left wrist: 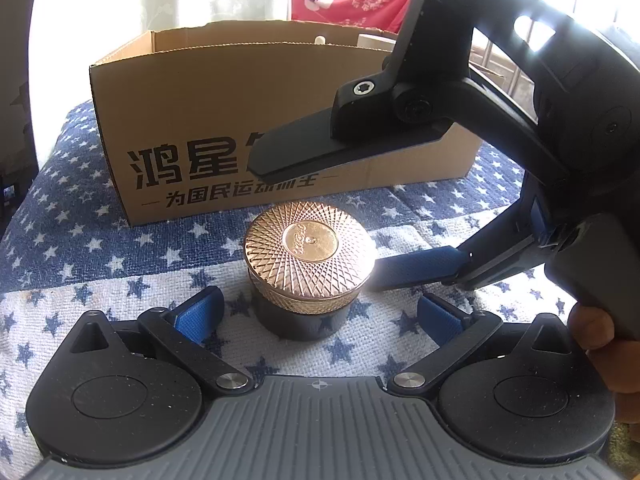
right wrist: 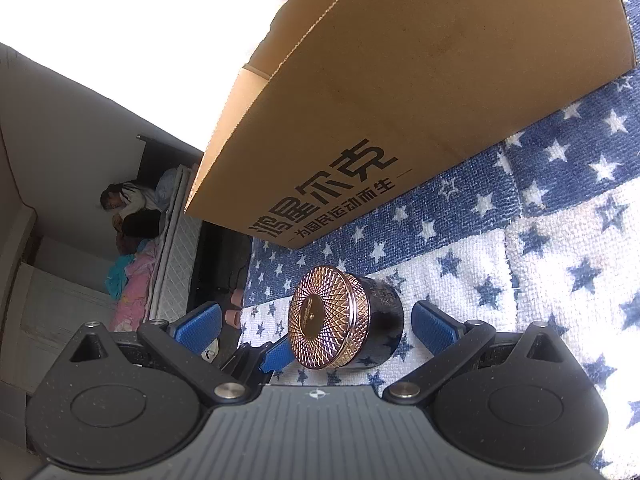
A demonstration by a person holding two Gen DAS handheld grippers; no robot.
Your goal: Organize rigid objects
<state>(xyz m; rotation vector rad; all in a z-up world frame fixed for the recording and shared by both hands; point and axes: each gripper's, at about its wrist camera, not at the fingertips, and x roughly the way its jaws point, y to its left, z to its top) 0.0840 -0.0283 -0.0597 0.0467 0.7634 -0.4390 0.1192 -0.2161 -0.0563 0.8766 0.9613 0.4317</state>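
You are holding two wide-open hand-held grippers, left and right, flanking one gold-lidded jar before one cardboard box.

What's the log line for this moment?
left gripper: open, facing jar | right gripper: open, straddling jar | jar: on cloth before box

jar: black, gold lattice lid | cloth: blue-white stars | box: tan

Glossy gold knurled metal-look lid on dark jar, matt corrugated cardboard box, rough woven star-print cloth
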